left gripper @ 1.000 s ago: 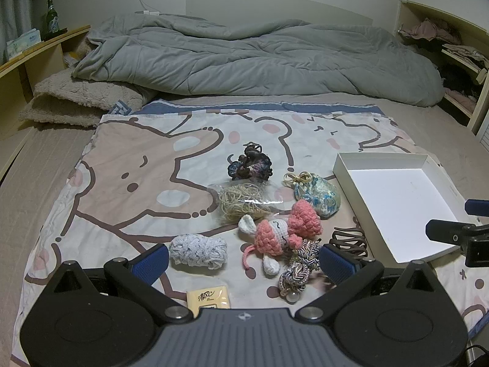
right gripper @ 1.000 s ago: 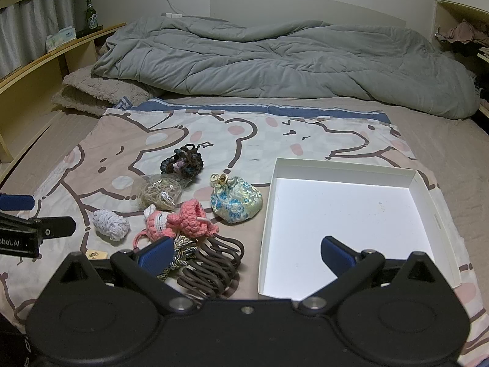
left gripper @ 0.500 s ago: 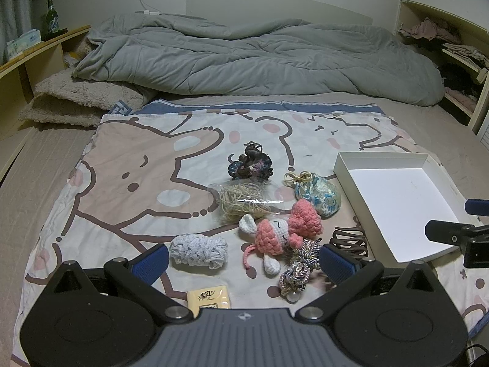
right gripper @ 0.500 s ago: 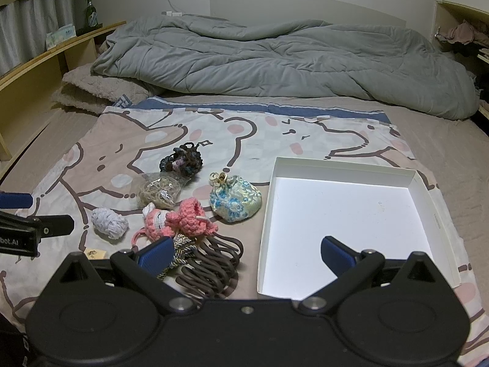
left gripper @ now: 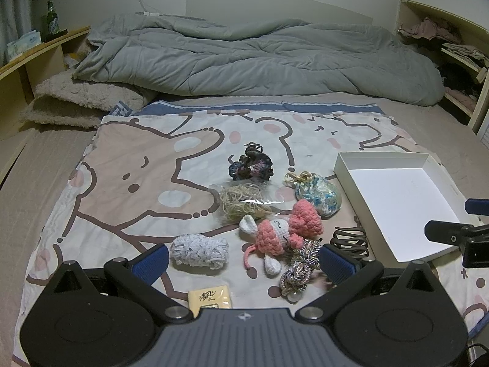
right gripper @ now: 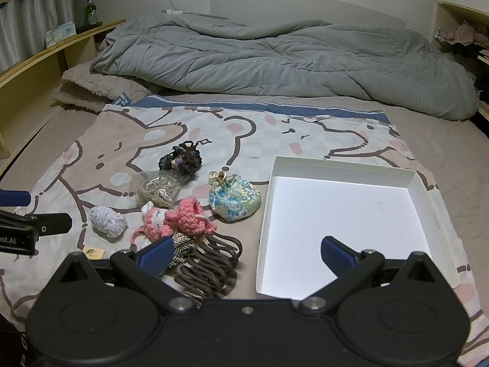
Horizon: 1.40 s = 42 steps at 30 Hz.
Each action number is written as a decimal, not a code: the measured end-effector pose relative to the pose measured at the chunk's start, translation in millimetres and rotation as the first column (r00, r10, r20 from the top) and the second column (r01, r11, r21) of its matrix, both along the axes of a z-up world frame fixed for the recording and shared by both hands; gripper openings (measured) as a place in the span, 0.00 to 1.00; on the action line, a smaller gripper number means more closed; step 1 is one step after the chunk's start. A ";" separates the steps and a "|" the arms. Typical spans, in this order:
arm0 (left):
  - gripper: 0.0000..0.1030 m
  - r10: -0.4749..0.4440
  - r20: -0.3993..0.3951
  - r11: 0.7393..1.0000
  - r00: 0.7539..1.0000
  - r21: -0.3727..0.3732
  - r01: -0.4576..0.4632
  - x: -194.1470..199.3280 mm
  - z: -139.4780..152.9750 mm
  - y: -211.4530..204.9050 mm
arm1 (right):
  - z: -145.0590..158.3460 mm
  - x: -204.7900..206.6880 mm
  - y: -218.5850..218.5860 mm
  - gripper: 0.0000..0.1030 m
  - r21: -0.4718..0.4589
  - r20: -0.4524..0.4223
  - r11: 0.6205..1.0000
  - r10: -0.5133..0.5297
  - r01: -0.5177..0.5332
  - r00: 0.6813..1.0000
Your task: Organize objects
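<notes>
Small items lie clustered on a cartoon-print sheet: a pink crochet toy [left gripper: 279, 229], a white-grey yarn bundle [left gripper: 199, 249], a bag of rubber bands [left gripper: 243, 202], a dark scrunchie [left gripper: 250, 165], a floral pouch [left gripper: 319, 192], a brown hair claw [right gripper: 209, 264], a braided cord [left gripper: 301, 264] and a yellow tissue pack [left gripper: 209, 298]. An empty white tray [right gripper: 345, 214] sits to their right. My left gripper [left gripper: 244, 260] hovers open just short of the toy. My right gripper [right gripper: 246, 253] is open above the hair claw and the tray's left wall.
A rumpled grey duvet [left gripper: 253, 58] covers the far half of the bed, with a beige pillow [left gripper: 82, 104] at its left. A wooden shelf [right gripper: 39, 58] with a green bottle runs along the left; shelves with clothes [left gripper: 443, 39] stand on the right.
</notes>
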<state>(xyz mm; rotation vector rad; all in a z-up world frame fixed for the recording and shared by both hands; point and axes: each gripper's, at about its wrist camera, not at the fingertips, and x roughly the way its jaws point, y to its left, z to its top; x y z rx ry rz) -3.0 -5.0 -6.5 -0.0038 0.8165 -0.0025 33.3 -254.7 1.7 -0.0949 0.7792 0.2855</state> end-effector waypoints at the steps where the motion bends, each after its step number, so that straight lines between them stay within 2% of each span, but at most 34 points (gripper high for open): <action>1: 1.00 -0.001 0.001 1.000 1.000 0.002 0.001 -0.3 0.1 -0.5 | 0.2 0.4 0.4 1.00 0.000 0.000 1.000 0.000 0.000 1.000; 31: 1.00 0.014 -0.003 1.000 1.000 0.000 -0.014 0.4 6.2 1.8 | -2.3 -0.8 0.7 1.00 -0.005 -0.002 1.000 -0.003 0.003 1.000; 42: 1.00 0.052 0.042 0.999 0.998 -0.017 -0.051 3.8 11.2 15.3 | 1.3 7.4 3.6 1.00 -0.018 0.023 1.000 0.000 0.000 1.000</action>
